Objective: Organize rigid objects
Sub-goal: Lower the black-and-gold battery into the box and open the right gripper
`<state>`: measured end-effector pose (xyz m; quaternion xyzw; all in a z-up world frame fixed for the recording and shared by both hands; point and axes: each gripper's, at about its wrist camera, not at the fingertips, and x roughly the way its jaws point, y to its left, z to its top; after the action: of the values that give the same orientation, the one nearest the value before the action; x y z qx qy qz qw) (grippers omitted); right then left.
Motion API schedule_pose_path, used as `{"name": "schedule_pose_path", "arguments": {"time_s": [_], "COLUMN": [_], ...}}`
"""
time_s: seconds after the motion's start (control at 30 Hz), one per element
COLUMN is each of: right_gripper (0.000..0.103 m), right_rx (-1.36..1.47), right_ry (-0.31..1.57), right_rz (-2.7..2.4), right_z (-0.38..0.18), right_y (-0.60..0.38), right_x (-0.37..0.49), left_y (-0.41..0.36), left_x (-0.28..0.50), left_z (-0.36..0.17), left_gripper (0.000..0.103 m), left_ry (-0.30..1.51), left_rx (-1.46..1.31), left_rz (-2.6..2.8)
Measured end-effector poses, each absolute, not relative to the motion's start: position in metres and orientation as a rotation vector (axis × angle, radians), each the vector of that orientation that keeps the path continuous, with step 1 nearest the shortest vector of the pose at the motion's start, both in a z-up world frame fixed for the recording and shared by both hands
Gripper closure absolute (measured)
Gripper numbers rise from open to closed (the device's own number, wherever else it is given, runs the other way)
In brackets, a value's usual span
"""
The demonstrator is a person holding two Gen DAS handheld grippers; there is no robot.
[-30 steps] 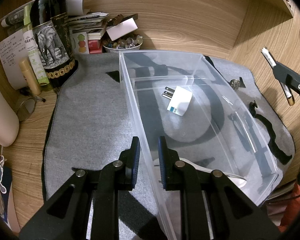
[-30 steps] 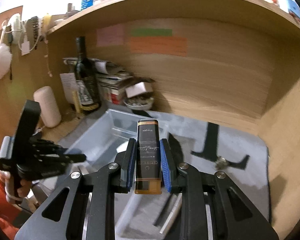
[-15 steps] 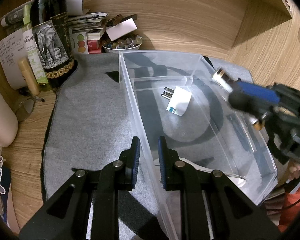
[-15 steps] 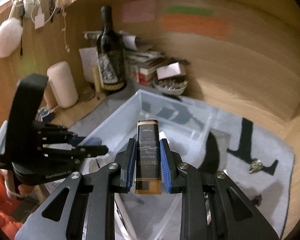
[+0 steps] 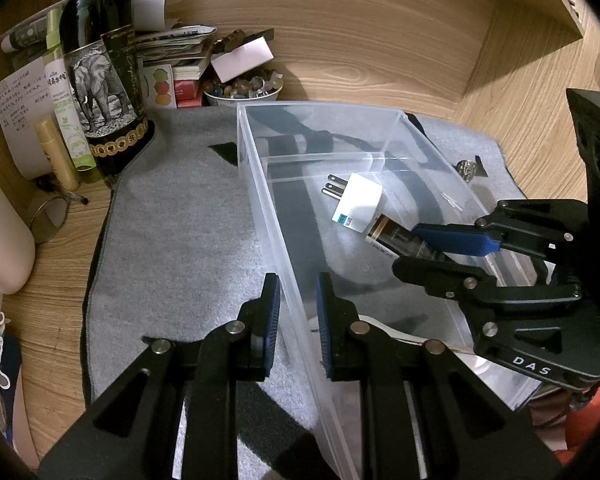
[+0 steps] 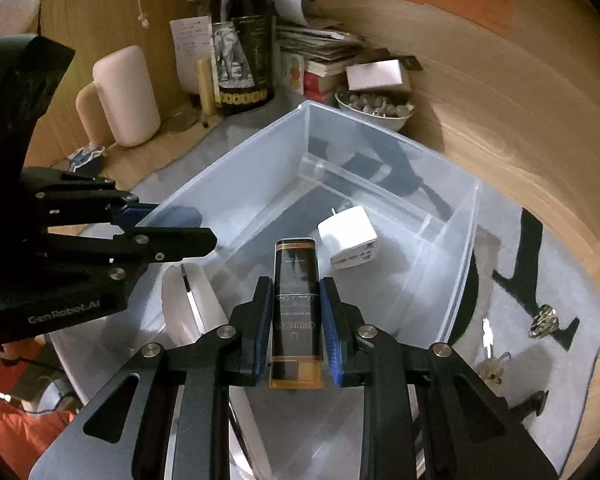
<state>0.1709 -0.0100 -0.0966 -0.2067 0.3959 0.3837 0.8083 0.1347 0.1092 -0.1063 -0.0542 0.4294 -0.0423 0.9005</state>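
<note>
Right tool (image 6: pixel 296 320) was clamped on a dark lighter (image 6: pixel 297 312), held inside the clear bin (image 5: pixel 260 184), its tip next to the white plug adapter (image 5: pixel 358 202) on the bin floor. Left tool (image 5: pixel 296 316) pinched the bin's near-left wall btwn its blue pads. Bin sat on a grey mat (image 5: pixel 172 220) on the wooden desk (image 5: pixel 520 120), w/ a wine bottle (image 5: pixel 100 80) at back left.

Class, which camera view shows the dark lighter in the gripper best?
The right wrist view: the lighter faces the camera whole, label showing, clamped in the right gripper. The left wrist view shows only its tip beside the white plug adapter.
</note>
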Motion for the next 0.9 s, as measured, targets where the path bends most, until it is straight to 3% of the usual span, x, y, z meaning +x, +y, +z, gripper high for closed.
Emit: {"name": "schedule_pose_path", "arguments": {"time_s": [0.33,0.6,0.77,0.9], "right_gripper": [0.080,0.058,0.038,0.034], "right_rx": [-0.439,-0.381,-0.342,-0.312], "right_ry": [0.869,0.808,0.751,0.711], "right_rz": [0.814,0.791,0.758,0.713], "right_z": [-0.099,-0.083,-0.066,-0.050], "right_y": [-0.008,-0.020,-0.034,-0.051], "right_x": [0.173,0.172,0.171,0.175], "left_y": [0.109,0.110,0.110,0.110], "left_x": [0.135,0.135,0.134,0.134], "left_z": [-0.106,-0.107,-0.107,-0.107], "left_gripper": [0.086,0.086,0.086,0.086], "left_ry": [0.889,0.889,0.889,0.889], "left_rx": [-0.113,-0.112,-0.110,-0.111], "left_rz": [-0.088,-0.088,-0.087,-0.087]}}
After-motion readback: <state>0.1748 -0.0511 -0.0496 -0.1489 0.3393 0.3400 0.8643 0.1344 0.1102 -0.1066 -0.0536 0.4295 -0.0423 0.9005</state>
